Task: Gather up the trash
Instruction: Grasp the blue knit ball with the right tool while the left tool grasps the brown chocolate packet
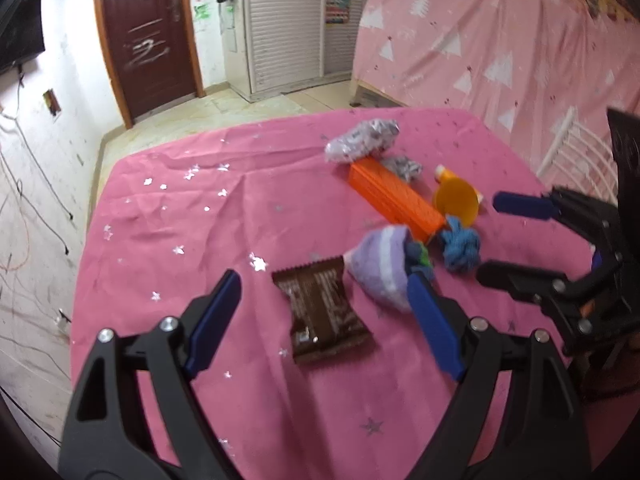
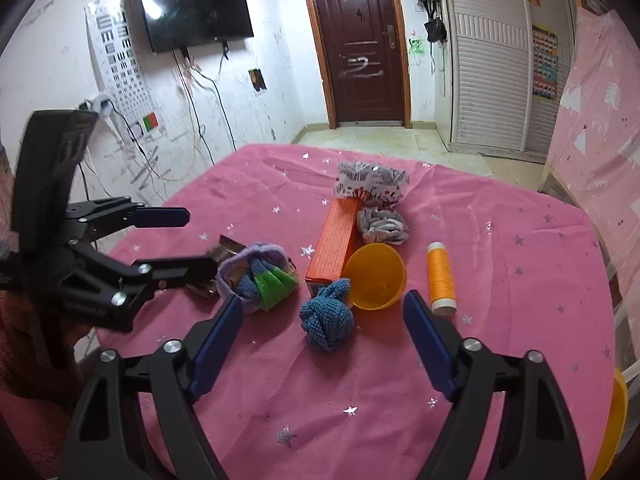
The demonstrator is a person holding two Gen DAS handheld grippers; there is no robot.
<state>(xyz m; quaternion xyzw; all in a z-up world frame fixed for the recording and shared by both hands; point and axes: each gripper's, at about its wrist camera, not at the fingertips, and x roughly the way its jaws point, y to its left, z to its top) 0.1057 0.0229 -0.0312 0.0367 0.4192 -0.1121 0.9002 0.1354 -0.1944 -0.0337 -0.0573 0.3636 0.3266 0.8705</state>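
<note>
1. Both pairs of jaws stand wide apart with nothing clamped between them.
2. In its own wrist view, the left gripper point(image 1: 324, 300) hangs over the brown snack wrapper point(image 1: 324, 312), which lies flat on the pink tablecloth point(image 1: 168, 216) between the two blue pads without touching either.
3. Its pad on the picture's right overlaps the edge of a rolled purple sock point(image 1: 380, 268); whether they touch cannot be told.
4. The right gripper point(image 2: 324, 320) hovers over a knotted blue sock point(image 2: 328, 320), which sits in the gap between its pads, apart from both.
5. Just beyond that blue sock a yellow cup point(image 2: 374, 276) lies tipped on its side, its mouth turned towards the right wrist camera.
6. A spool of orange thread point(image 2: 440, 276) stands upright beside the cup, close to the right gripper's right-hand pad.
7. An orange box point(image 2: 336, 244) lies flat on the cloth behind the cup, running away from the camera.
8. A crumpled white printed wrapper point(image 2: 372, 184) rests at the box's far end, and a balled grey-white cloth point(image 2: 382, 224) lies beside the box, just in front of that wrapper.
9. In the right wrist view the left gripper enters from the left edge, its lower finger over the brown wrapper, next to the purple sock.
</note>
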